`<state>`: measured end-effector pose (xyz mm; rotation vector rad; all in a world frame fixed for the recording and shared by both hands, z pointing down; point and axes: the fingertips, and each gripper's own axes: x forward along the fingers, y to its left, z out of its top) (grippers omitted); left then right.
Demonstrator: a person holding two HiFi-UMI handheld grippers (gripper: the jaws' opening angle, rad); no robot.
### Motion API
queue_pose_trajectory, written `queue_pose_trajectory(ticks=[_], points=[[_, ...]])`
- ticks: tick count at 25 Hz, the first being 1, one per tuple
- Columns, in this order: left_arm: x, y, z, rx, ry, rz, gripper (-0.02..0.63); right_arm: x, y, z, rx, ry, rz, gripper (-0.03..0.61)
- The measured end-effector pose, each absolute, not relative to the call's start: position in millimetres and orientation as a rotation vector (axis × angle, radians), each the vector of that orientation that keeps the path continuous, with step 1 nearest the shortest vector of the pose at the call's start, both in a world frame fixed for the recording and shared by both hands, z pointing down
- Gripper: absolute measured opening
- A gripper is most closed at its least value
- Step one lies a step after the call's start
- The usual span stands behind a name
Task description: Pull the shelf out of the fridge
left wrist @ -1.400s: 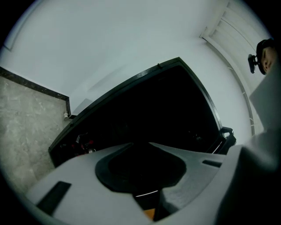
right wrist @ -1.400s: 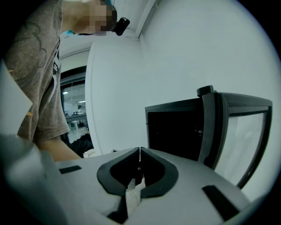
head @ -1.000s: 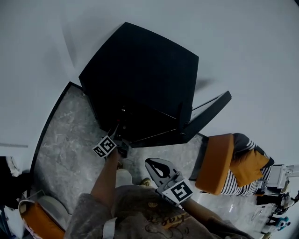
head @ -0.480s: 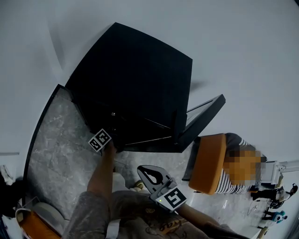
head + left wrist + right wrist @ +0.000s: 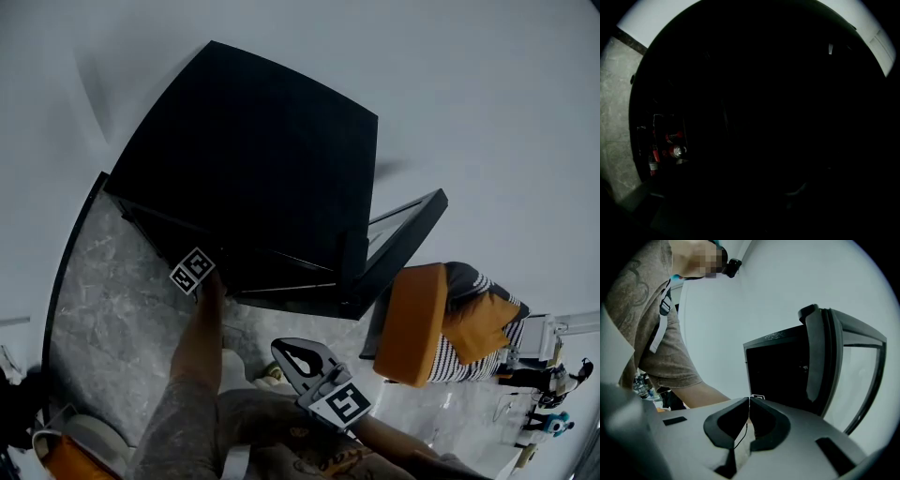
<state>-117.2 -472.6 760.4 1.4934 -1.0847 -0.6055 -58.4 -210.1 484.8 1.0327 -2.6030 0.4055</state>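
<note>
The black fridge point(image 5: 262, 159) stands open against the white wall, its glass door point(image 5: 398, 239) swung out to the right. My left gripper point(image 5: 192, 270) reaches into the dark opening at its left side; only the marker cube and the forearm show, the jaws are hidden. The left gripper view is almost black: only a few red cans point(image 5: 670, 146) show at the left, and no shelf can be made out. My right gripper point(image 5: 281, 349) hangs low in front of the fridge, shut and empty, its tips point(image 5: 749, 400) touching.
An orange cushioned seat point(image 5: 412, 323) with a striped cloth point(image 5: 469, 356) stands just right of the open door. Grey marble floor point(image 5: 103, 300) runs left of the fridge. The person's torso and arm point(image 5: 651, 329) fill the left of the right gripper view.
The left gripper's marker cube has moved up and deeper toward the fridge opening. The right gripper has stayed low and shut. The head view has shifted slightly.
</note>
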Motion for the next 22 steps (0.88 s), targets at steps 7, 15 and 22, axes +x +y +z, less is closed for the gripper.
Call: queue_pose_trajectory(ticks=[7,15,22], points=[[-112,-487,770,1.463,-1.081,-0.653,0.141,-51,-211,495,1.032,-2.564,0.437,0.021],[-120,-511,784,1.43,-1.122,-0.704,0.063,-44,-214,500,1.036,-2.543,0.448,0.021],[-122,-516,785,1.394,-1.081,-0.789,0.027,-42,-214,501,1.028,-2.535,0.448,0.021]])
